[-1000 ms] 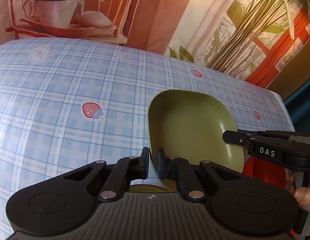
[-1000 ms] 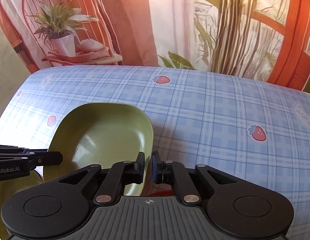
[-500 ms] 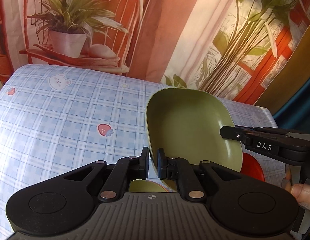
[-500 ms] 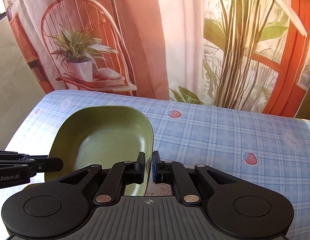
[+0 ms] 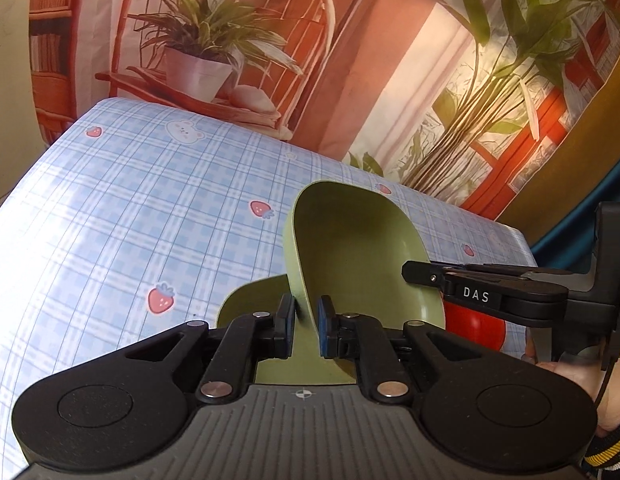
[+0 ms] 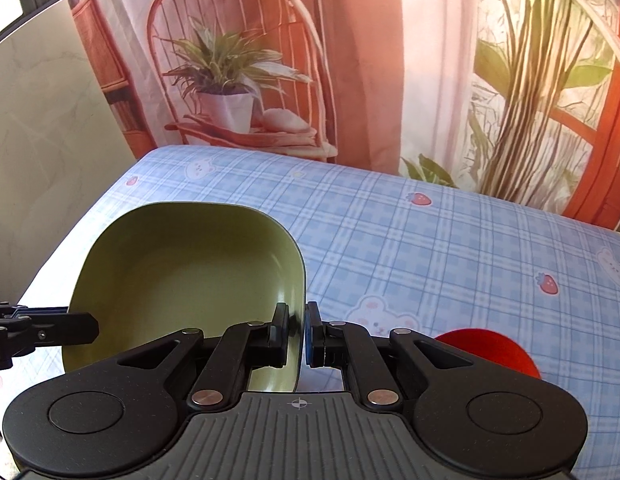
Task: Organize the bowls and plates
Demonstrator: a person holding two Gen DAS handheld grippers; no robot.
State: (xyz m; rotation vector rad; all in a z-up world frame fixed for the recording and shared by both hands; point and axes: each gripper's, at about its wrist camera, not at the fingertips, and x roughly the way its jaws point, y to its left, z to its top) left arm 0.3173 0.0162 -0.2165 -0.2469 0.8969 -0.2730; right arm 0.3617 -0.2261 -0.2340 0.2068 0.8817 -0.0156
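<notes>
Above the plaid-covered worktop (image 6: 429,248), both grippers' fingers (image 5: 325,330) stay clamped on the square green plastic bowl's (image 6: 190,264) rims; raised higher, it appears ready for stacking.

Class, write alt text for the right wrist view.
The right gripper clamps the rim of a green bowl held above a blue plaid tablecloth. A red dish lies at right; the left gripper reaches in from the left.
</notes>
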